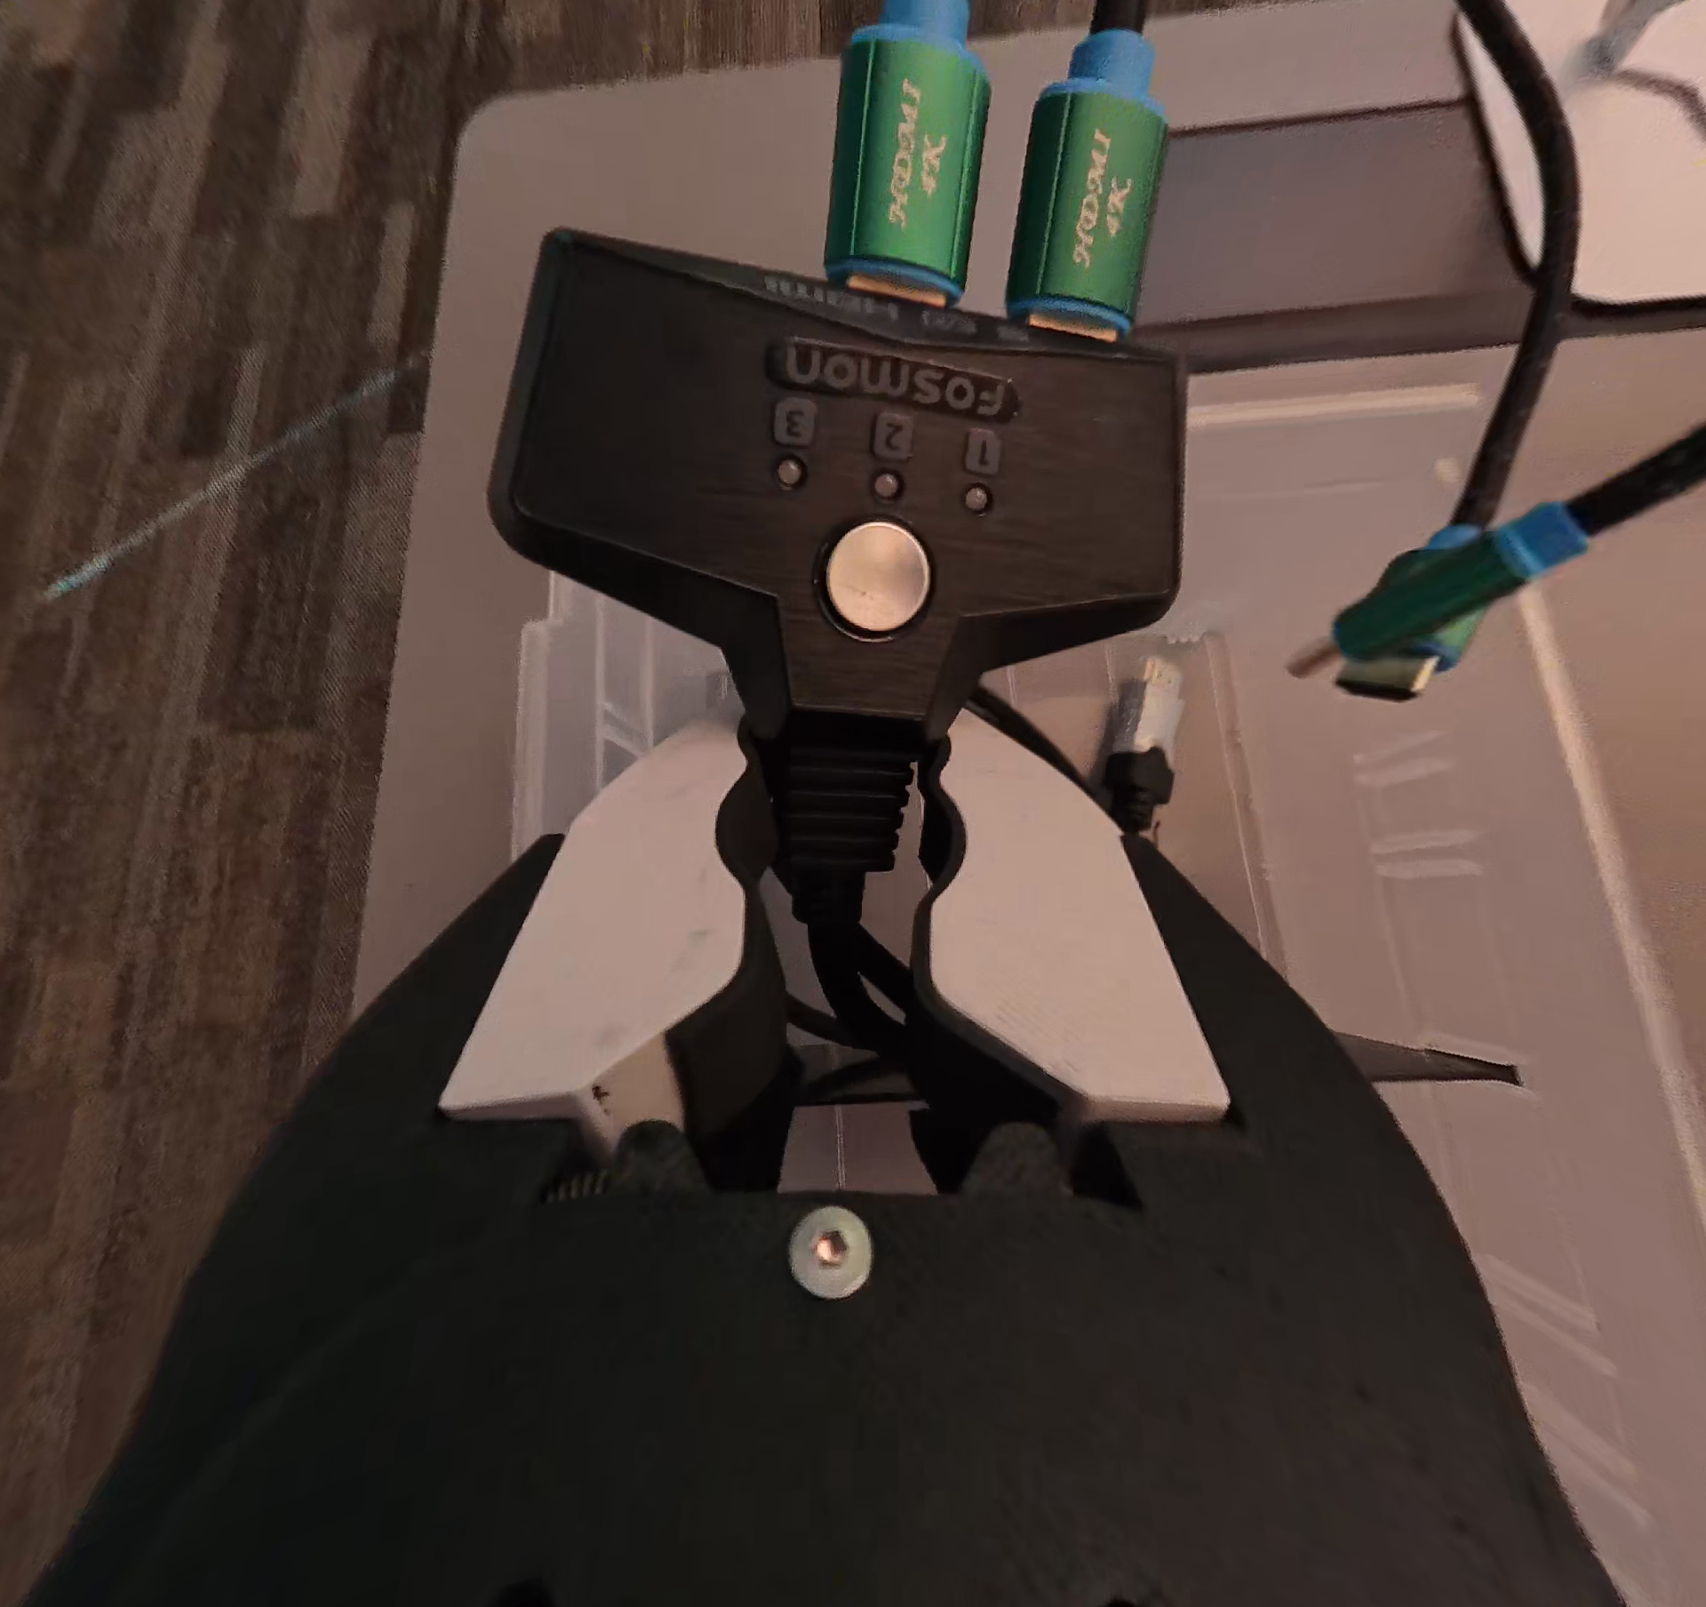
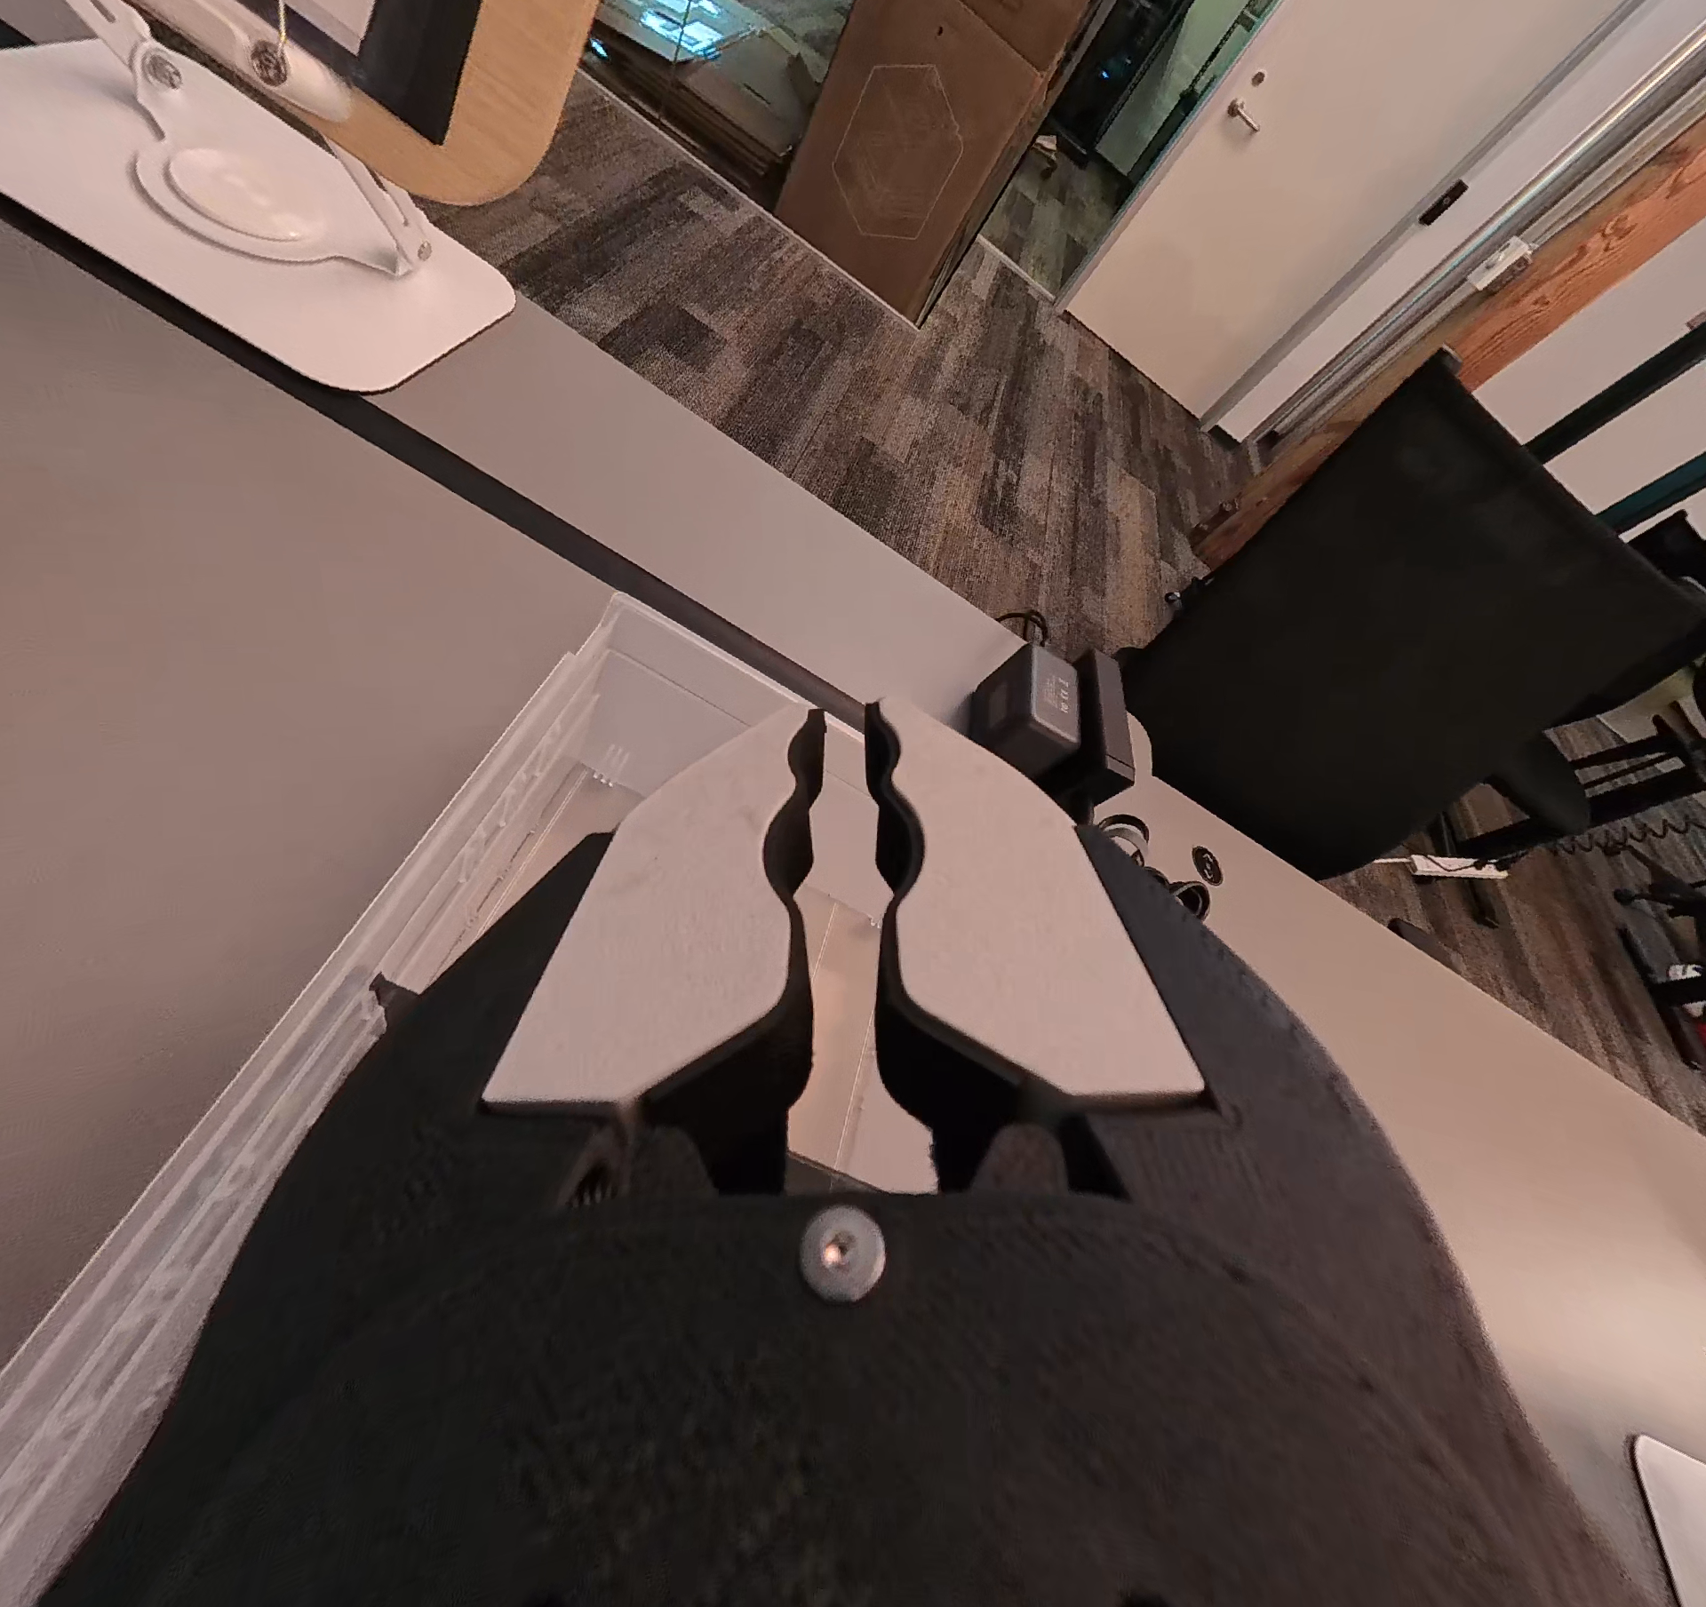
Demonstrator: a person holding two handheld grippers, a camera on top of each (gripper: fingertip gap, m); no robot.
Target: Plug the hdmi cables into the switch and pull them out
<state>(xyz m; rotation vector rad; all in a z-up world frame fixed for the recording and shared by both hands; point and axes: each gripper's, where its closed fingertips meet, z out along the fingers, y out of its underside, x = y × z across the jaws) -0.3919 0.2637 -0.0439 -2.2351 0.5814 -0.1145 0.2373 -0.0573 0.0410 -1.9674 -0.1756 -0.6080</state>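
My left gripper (image 1: 840, 787) has its fingers clamped on the ribbed cable neck of the black switch (image 1: 831, 492), holding it up above the pale surface (image 1: 646, 178). Two green plugs (image 1: 909, 141) (image 1: 1085, 197) sit side by side in the switch's far edge, filling the middle and right ports. A third green plug (image 1: 1422, 612) hangs loose to the right of the switch, not touching it. My right gripper (image 2: 842, 737) holds nothing, its fingers a narrow gap apart, over a clear bin (image 2: 517, 787) on the surface, well apart from the switch.
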